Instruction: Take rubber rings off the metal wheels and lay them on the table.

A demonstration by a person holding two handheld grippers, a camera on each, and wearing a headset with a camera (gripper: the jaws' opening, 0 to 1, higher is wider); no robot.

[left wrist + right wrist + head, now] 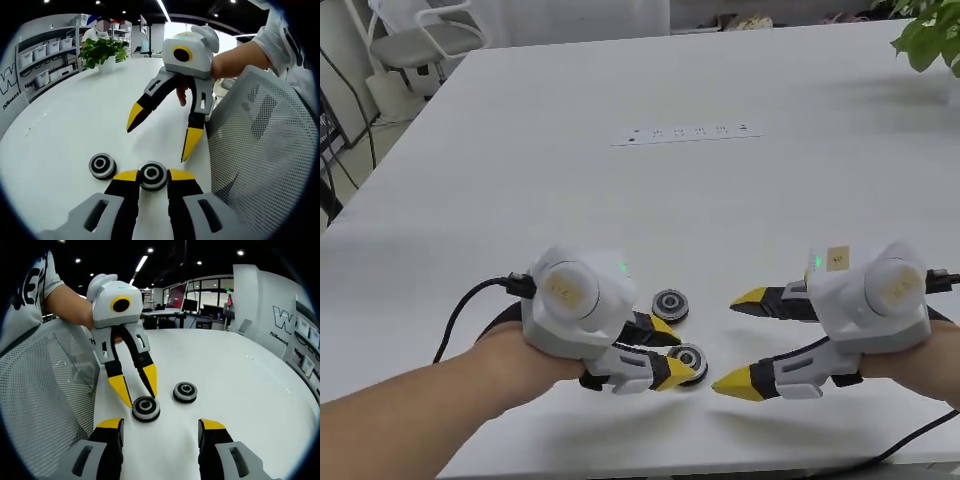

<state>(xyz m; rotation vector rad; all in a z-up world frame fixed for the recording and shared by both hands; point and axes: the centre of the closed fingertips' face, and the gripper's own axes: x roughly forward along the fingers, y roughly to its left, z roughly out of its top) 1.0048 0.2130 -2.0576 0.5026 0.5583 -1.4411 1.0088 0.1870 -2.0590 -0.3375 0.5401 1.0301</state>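
— Any rubber rings (185, 400) off yet?
— None, seemingly. Both still sitting on their wheels, so nothing laid down on the table (620, 220).
— Count?
— Two wheels, side by side. Near wheel (153, 175) apparently pinched between the yellow tips of the left gripper (138, 396); far wheel (102, 165) just beside it, untouched. Two grippers: right gripper (160, 423) spread wide, holding nothing, facing the near wheel.
— Left to do?
— Everything: both rings to strip.

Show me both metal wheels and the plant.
Near wheel (153, 175), left gripper view, on its hub.
Far wheel (670, 304), head view, on its hub.
Plant (928, 38), head view, on its leaves.
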